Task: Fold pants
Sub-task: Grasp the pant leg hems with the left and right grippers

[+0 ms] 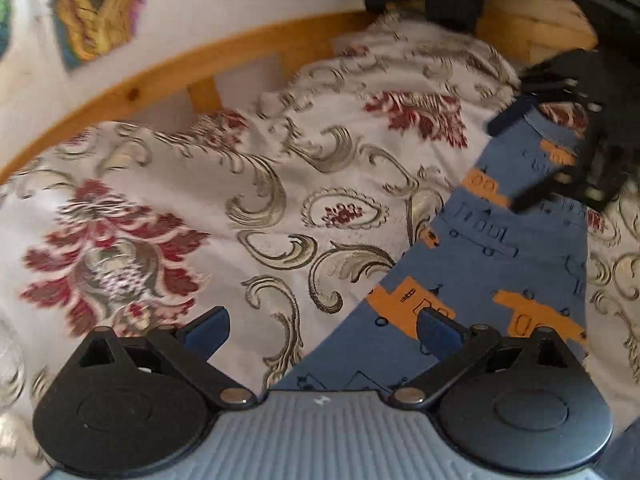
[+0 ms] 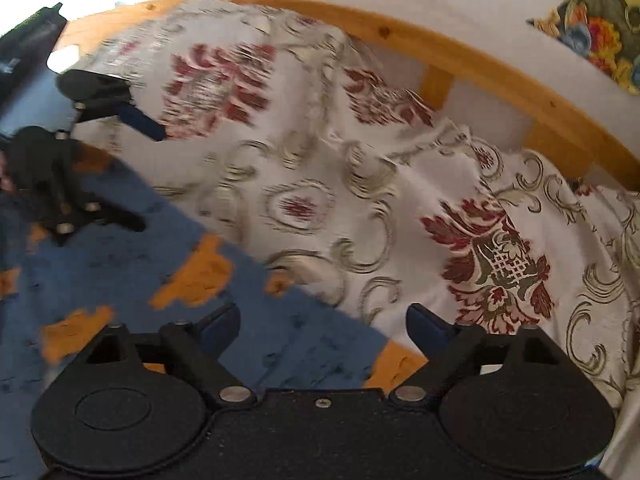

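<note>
Pants point(image 1: 500, 256) of blue cloth with orange vehicle prints lie spread flat on a bed covered by a white bedspread point(image 1: 240, 184) patterned with red flowers and grey scrolls, with a wooden bed rail point(image 1: 168, 80) and a white wall behind. Left gripper point(image 1: 324, 328) hangs over the pants' edge with its jaws wide apart and nothing between them, one blue fingertip over the bedspread, the other over the cloth. Right gripper point(image 2: 322, 326) is likewise spread wide and empty above the pants' border.
</note>
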Motion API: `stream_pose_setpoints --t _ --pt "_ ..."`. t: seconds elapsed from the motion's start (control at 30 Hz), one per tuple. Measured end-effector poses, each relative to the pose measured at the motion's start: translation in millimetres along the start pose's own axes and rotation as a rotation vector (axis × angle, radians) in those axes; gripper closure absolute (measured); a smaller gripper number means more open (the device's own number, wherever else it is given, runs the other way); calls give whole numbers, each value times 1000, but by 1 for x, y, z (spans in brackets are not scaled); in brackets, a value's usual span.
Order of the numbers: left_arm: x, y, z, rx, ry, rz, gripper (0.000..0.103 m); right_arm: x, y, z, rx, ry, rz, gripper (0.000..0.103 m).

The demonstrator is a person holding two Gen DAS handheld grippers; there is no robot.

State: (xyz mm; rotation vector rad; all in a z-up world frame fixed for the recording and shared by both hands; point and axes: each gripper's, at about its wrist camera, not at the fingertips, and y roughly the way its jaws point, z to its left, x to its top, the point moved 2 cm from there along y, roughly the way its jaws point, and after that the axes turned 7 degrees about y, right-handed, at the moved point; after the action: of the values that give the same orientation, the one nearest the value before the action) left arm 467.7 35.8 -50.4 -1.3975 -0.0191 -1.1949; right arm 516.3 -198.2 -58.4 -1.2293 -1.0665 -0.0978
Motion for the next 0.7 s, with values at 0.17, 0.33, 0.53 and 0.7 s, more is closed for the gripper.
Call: stream_pose_setpoints --t 0.17,0.33,0.53,0.7 --pt "-2 25 5 -94 87 126 22 -9 35 -20 -28 -27 65 29" --pt "-10 42 1 -78 164 243 37 -20 57 -20 -86 -85 133 29" --pt "-12 46 -20 -65 235 276 76 -24 68 -18 -61 -103 156 51" --pt "-7 48 -34 -22 247 296 97 -25 67 -7 -88 -160 146 94"
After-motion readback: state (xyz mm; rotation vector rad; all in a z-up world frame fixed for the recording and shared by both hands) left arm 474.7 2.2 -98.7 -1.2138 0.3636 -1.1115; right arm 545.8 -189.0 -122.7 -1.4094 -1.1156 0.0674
